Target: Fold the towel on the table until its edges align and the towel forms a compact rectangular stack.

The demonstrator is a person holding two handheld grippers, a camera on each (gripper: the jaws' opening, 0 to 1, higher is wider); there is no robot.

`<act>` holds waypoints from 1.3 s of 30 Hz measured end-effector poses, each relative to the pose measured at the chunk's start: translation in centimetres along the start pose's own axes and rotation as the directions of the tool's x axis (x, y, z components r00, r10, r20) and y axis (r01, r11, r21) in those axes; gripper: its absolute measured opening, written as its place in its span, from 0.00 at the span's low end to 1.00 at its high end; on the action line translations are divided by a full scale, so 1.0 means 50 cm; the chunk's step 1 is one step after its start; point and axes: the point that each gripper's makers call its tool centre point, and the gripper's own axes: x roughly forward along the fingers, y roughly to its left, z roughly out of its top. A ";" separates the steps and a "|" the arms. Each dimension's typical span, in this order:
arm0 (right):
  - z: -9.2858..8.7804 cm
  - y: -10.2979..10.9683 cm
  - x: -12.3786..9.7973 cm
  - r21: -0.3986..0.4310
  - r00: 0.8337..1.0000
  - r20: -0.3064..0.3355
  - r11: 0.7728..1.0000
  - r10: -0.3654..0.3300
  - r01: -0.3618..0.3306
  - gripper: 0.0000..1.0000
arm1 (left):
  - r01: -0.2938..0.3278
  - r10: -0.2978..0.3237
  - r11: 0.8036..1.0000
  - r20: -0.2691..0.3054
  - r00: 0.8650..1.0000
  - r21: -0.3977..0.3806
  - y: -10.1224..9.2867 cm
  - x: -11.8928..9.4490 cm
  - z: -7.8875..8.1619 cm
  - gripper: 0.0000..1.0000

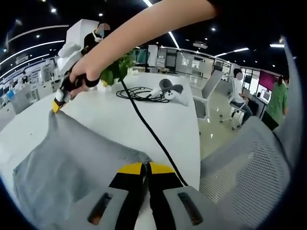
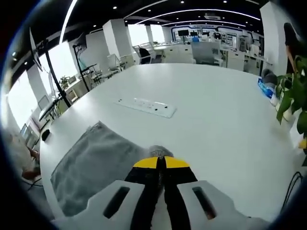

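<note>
We see a grey towel (image 1: 76,163) lying on the white table (image 1: 115,117), near the edge closest to us. Its cloth looks soft and slightly nubby, and it is not flat: two of its corners are lifted, so the fabric rises in a slack sheet with gentle creases between them. In the right gripper view the towel (image 2: 96,165) spreads toward the table's left edge, its far corner resting on the table (image 2: 216,115).

Beyond the towel, near the far edge of the table, a coiled black cable (image 1: 136,93) lies beside a grey headset with white controllers (image 1: 170,91), and a green plant (image 1: 117,69) stands there too. One run of the cable crosses the table toward us and passes just beside the towel. A white power strip (image 2: 146,107) sits flush in the middle of the table. A mesh chair back (image 1: 249,167) stands off the table's right edge, and people sit at desks farther off.

The left gripper (image 1: 145,167) has its yellow-tipped jaws together on the near corner of the towel. The right gripper (image 1: 56,106), held by a hand (image 1: 81,74), pinches the far corner; in its own view the right gripper (image 2: 160,162) shows its jaws closed with a small bunch of cloth at the tips, though how much fabric is caught we cannot quite make out.
</note>
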 end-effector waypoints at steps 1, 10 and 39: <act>0.006 0.003 -0.001 0.001 1.000 0.006 1.000 0.003 -0.003 0.00 | -0.002 0.002 1.000 0.003 1.000 -0.001 0.000 -0.003 0.001 0.04; 0.035 0.032 -0.011 -0.003 1.000 0.017 1.000 0.015 -0.015 0.00 | -0.039 0.041 0.998 0.045 0.998 -0.046 0.006 -0.039 0.018 0.04; 0.114 0.120 -0.011 -0.038 0.997 0.043 0.998 0.059 -0.057 0.00 | -0.153 0.174 0.976 0.131 0.976 -0.156 0.031 -0.141 0.045 0.04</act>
